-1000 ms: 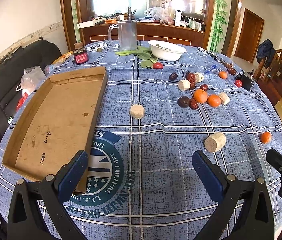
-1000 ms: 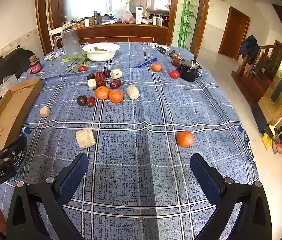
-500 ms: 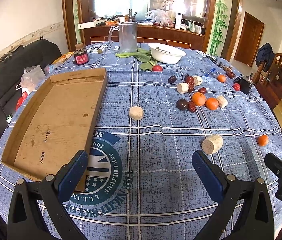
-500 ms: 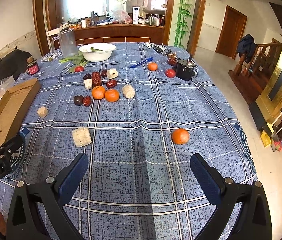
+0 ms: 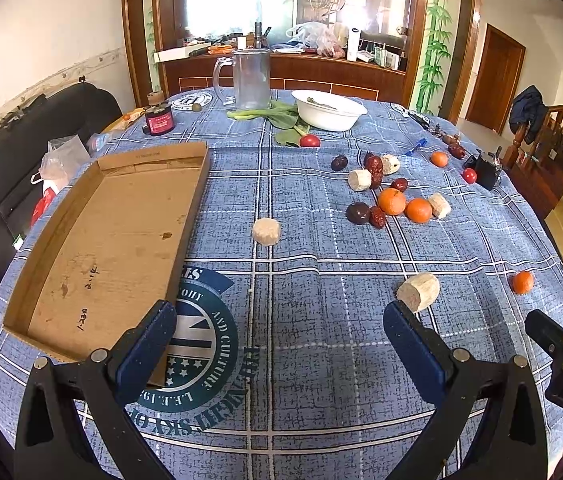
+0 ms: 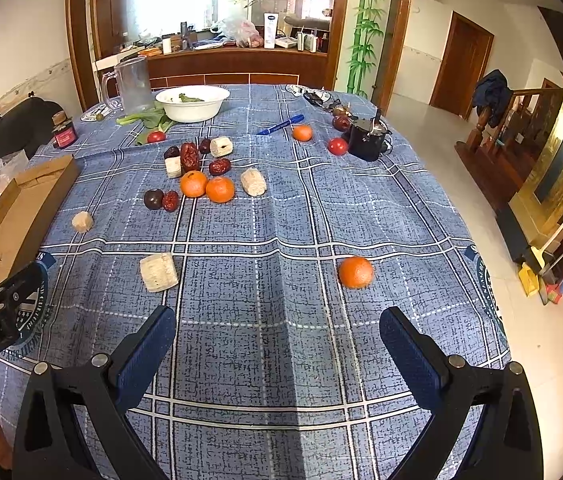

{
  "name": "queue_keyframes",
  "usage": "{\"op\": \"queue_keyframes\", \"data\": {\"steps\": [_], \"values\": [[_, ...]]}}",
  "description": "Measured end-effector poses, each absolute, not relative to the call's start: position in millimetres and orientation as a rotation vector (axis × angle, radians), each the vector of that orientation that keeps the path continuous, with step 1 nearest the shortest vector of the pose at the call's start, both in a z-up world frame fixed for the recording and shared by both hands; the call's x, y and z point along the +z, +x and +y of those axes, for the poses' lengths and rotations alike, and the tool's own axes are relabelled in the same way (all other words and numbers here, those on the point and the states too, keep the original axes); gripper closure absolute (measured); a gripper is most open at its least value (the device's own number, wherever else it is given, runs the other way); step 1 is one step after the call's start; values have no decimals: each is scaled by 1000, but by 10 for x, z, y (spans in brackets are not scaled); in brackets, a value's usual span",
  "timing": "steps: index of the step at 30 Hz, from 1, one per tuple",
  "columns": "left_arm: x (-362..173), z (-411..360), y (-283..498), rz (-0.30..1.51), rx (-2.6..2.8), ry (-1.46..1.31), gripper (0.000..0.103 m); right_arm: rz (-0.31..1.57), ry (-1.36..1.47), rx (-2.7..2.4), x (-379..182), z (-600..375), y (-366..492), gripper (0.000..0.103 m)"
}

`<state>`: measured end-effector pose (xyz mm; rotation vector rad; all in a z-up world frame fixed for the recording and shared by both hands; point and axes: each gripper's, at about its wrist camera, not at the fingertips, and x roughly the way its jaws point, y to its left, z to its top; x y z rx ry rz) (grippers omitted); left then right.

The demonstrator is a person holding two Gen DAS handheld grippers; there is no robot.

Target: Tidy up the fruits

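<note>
- Box (image 5: pixel 113 240): an open cardboard tray filling the left of the left wrist view, with nothing in it. It looks like the place the fruit should go, so the sorting has not begun.
- Left gripper (image 5: pixel 279 344): at the bottom of its view, jaws spread wide and holding nothing, above the printed emblem on the cloth (image 5: pixel 321 320).
- Cluster (image 5: pixel 391 200): two oranges, dark dates and pale chunks lie close together right of centre in the left view, well apart from both grippers.
- Chunk (image 5: pixel 418 292): a pale piece just beside the left gripper's right finger, not touching it.
- Right gripper (image 6: pixel 277 344): low in its own view, jaws released, empty.
- Orange (image 6: pixel 356 272): alone, right of centre in the right view, nearest that gripper.
- Step in hand, as I judge it: picking a first target. The next move calls for advancing the right gripper until its fingers straddle the orange, then closing gently, since round fruit rolls.
</note>
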<state>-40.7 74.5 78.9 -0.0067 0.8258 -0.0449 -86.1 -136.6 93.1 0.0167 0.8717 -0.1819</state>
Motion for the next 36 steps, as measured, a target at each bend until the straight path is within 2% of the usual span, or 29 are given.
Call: {"op": "queue_keyframes", "data": {"steps": [36], "values": [[661, 469, -314, 856, -29, 12, 0, 884, 33, -167, 830, -1674, -798, 1]]}}
